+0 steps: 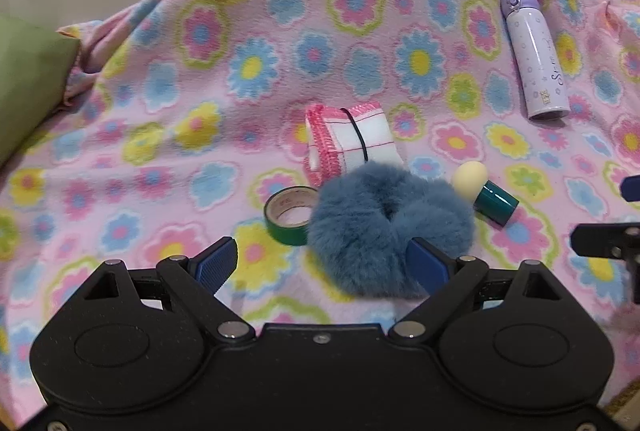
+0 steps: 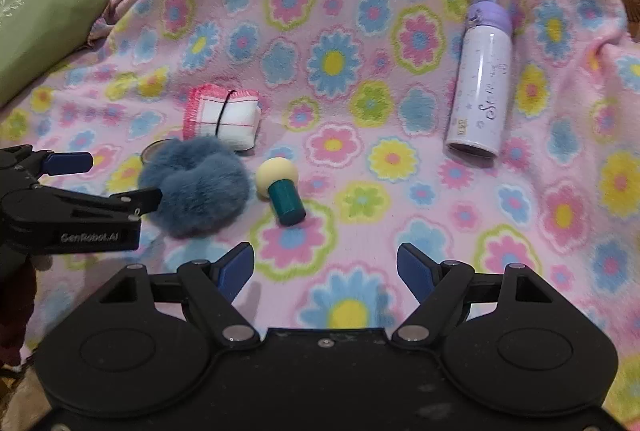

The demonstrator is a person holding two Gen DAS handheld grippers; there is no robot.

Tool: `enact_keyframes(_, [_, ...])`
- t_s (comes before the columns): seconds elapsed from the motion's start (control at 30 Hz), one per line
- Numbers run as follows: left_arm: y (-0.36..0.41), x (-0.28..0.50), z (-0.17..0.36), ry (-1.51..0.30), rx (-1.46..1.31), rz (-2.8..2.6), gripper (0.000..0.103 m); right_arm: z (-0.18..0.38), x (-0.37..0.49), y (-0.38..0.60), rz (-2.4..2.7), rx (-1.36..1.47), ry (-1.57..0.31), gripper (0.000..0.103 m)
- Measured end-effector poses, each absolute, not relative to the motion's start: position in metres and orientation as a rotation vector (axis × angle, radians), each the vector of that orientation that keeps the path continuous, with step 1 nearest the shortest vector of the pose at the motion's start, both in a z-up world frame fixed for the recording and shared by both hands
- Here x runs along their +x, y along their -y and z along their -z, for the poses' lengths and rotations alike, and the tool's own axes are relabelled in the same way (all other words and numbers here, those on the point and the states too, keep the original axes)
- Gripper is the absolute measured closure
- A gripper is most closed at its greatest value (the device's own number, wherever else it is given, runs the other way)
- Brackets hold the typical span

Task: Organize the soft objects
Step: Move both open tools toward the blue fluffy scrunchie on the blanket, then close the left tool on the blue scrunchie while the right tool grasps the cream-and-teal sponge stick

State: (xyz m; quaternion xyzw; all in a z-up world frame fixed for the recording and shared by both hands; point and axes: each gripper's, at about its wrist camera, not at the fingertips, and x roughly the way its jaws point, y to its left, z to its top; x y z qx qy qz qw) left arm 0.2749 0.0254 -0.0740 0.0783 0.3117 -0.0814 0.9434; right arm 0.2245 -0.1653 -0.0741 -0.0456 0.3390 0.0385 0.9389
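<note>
With both the left gripper [image 1: 324, 263] and right gripper [image 2: 326, 267] spread and empty, the left should straddle the fluffy blue scrunchie [image 1: 390, 227] squarely before squeezing gently.

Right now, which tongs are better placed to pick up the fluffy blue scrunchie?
Left. The left tongs are open right at the blue scrunchie, one finger already against its fur. The right tongs are also open but over bare blanket, nearer the teal-handled sponge.

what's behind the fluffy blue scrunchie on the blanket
Behind the blue scrunchie lies a folded white cloth with pink edging, banded in black. A green tape roll sits beside it, partly covered; the scrunchie hides the cloth's near edge.
</note>
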Motion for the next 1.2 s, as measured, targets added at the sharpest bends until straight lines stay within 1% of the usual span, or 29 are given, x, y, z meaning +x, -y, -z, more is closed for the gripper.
enact_keyframes(0.03, [-0.025, 0.278, 0.077, -0.633, 0.159, 0.169, 0.009, 0.077, 0.23, 0.165, -0.076, -0.098, -0.694, 0.025])
enact_keyframes(0.07, [-0.025, 0.28, 0.079, -0.624, 0.155, 0.173, 0.004, 0.08, 0.236, 0.165, -0.073, -0.103, -0.698, 0.025])
enact_keyframes(0.17, [-0.024, 0.284, 0.085, -0.581, 0.164, 0.192, 0.002, 0.088, 0.253, 0.162, -0.068, -0.118, -0.698, 0.025])
enact_keyframes(0.3, [-0.018, 0.285, 0.098, -0.518, 0.232, 0.223, 0.002, 0.093, 0.269, 0.159, -0.065, -0.136, -0.699, 0.025])
enact_keyframes(0.47, [-0.012, 0.291, 0.104, -0.565, 0.262, 0.282, 0.002, 0.102, 0.281, 0.152, -0.07, -0.163, -0.717, 0.025])
enact_keyframes(0.63, [-0.022, 0.3, 0.106, -0.631, 0.172, 0.287, 0.002, 0.11, 0.288, 0.147, -0.044, -0.195, -0.709, 0.026])
enact_keyframes(0.83, [-0.022, 0.299, 0.108, -0.635, 0.162, 0.28, 0.002, 0.109, 0.295, 0.158, 0.064, -0.229, -0.665, 0.026])
enact_keyframes(1.07, [-0.023, 0.3, 0.108, -0.637, 0.15, 0.278, 0.002, 0.102, 0.294, 0.19, 0.186, -0.026, -0.683, 0.026])
enact_keyframes(1.2, [-0.024, 0.3, 0.108, -0.639, 0.143, 0.279, 0.002, 0.093, 0.286, 0.185, 0.151, 0.102, -0.671, 0.022])
